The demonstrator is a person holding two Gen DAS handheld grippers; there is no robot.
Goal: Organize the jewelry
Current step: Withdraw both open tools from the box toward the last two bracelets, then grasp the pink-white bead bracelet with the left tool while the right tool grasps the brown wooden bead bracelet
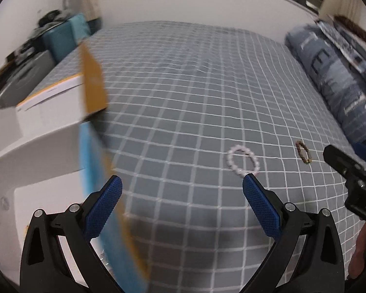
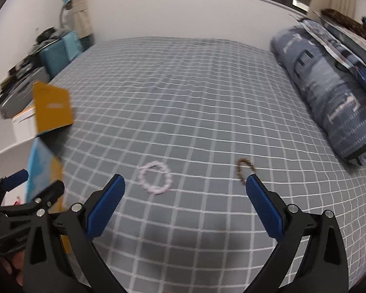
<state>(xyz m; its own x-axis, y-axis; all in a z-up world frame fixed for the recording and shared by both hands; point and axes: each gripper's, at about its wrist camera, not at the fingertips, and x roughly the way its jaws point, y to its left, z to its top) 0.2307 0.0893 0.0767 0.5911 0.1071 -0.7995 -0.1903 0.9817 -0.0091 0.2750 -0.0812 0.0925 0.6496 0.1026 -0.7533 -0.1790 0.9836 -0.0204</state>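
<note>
A pale pink bead bracelet [image 1: 243,160] [image 2: 155,177] lies flat on the grey checked bedsheet [image 1: 183,92] [image 2: 183,97]. A brown bead bracelet [image 1: 303,152] [image 2: 244,170] lies to its right. A white box with a yellow and blue lid [image 1: 92,83] [image 2: 52,108] standing open sits at the left edge of the bed. My left gripper [image 1: 182,185] is open and empty, hovering between the box and the pink bracelet. My right gripper [image 2: 185,183] is open and empty, just short of both bracelets. The left gripper also shows in the right wrist view [image 2: 34,185].
A rolled blue patterned duvet [image 1: 336,80] [image 2: 329,92] and pillows lie along the right side. A teal box [image 2: 58,53] and grey clutter stand on a side table past the bed's left edge. A white wall and window are behind.
</note>
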